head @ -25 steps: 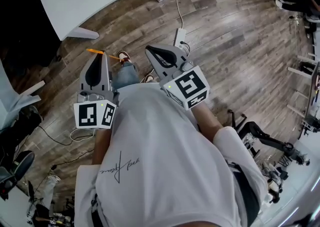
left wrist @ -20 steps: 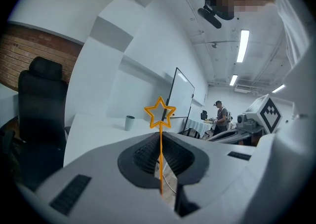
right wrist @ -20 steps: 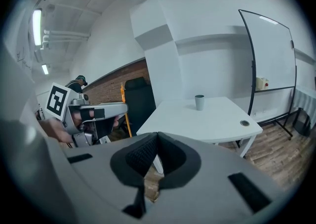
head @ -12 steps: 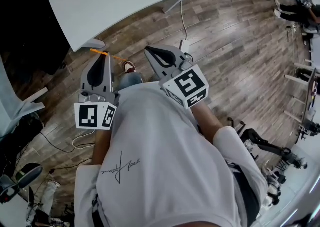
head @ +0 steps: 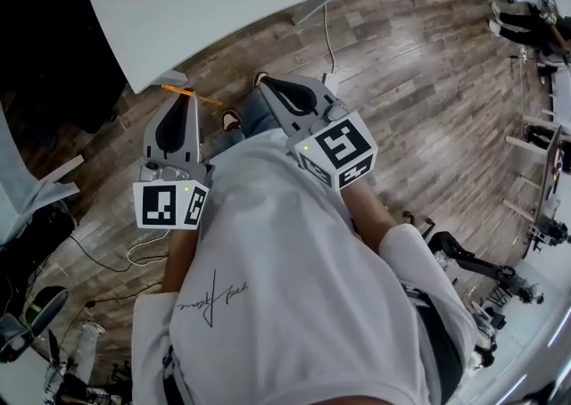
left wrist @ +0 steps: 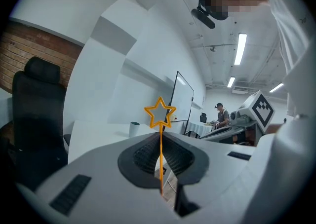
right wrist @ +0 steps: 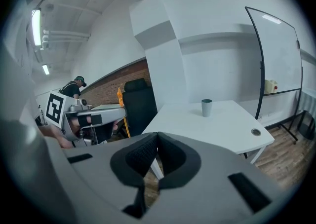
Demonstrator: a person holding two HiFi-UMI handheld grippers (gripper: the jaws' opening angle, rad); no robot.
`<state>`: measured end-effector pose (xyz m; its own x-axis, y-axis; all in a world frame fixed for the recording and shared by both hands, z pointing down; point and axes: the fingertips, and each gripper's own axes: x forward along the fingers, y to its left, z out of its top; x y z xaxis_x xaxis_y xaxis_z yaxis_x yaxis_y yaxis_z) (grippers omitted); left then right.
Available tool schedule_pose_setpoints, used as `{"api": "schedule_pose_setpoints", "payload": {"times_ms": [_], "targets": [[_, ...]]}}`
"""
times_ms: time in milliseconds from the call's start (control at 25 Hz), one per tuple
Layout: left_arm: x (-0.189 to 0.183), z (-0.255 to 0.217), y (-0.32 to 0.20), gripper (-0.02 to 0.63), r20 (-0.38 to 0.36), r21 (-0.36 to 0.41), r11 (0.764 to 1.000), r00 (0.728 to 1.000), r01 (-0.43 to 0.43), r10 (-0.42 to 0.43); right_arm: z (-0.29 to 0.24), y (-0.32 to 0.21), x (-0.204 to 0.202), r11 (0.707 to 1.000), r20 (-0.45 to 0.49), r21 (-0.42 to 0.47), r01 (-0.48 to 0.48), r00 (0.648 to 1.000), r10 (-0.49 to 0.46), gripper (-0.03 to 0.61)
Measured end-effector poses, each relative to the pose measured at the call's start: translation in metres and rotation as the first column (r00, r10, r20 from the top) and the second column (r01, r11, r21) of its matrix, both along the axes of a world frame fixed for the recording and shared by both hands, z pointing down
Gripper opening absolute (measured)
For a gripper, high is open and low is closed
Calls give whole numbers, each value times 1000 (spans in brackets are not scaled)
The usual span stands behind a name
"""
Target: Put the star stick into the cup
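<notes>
Star stick (left wrist: 159,112) sat pinched in the left gripper (left wrist: 160,139). The jaws were closed down on its thin orange shaft, and the hollow star stood clear just past the pad tips. The cup (left wrist: 134,129), a small grey one, waited well ahead of that gripper on the white table (left wrist: 98,134), a touch left of the star. The right gripper (right wrist: 157,141) was alongside with its jaws pressed together and nothing between them, and the same cup lay far ahead of it, slightly to its right. The stick looked featherlight and wiry, likely to flex or swivel in the pads and easy to snap. The shaft seemed the sound place to grip, not the open star outline, which would probably crack under a squeeze.
</notes>
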<state>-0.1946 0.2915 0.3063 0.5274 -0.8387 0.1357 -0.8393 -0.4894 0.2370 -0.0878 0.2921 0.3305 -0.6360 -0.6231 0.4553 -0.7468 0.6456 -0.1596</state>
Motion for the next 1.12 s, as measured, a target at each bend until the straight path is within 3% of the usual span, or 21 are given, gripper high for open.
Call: {"api": "schedule_pose_setpoints", "payload": {"times_ms": [360,1120], "targets": [[-7,-2,-55,18,82,23,997,993,80,-81,-4,-53,1,999,18,22,25,1000,-25,9],[46,-3,-192,18,108,-24,994,989,108,-104,-6,-203,46,993,59,29,118,991,-120,9]]}}
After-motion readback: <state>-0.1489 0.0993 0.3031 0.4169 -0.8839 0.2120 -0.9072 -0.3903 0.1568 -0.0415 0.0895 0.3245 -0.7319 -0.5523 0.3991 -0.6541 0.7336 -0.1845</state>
